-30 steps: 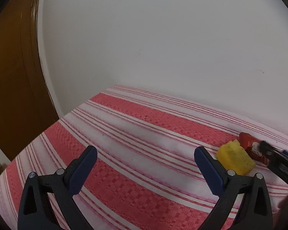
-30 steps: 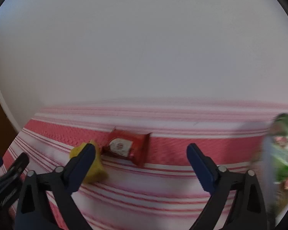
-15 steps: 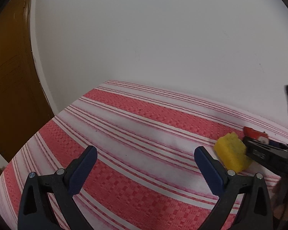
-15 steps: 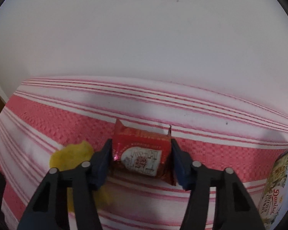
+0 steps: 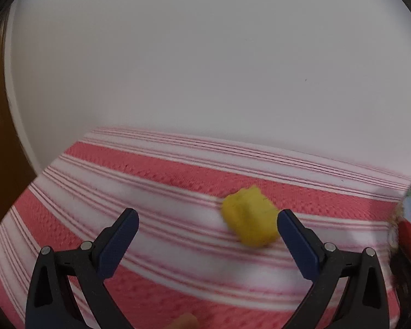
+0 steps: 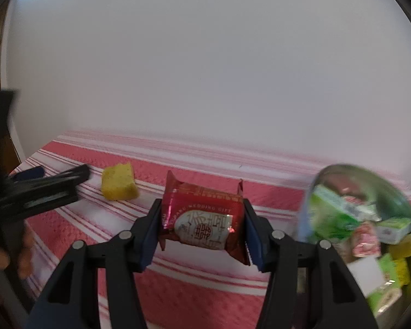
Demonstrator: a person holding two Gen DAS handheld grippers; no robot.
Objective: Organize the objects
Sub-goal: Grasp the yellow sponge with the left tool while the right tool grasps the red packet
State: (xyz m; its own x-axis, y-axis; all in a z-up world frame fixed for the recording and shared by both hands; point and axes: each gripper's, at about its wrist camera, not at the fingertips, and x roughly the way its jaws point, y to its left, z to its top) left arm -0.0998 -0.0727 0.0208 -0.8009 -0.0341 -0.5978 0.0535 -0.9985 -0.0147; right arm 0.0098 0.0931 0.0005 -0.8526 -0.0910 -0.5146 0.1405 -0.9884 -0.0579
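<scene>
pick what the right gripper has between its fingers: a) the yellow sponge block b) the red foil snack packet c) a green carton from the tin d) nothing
b: in the right wrist view the right gripper has its blue fingers pressed on both sides of the red foil snack packet, while the yellow sponge block lies apart on the striped cloth.

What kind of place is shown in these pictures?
Probably a room in a home: a red and white striped cloth covers a surface against a plain white wall, a wooden door stands at the left, and a container holds packaged snacks.
</scene>
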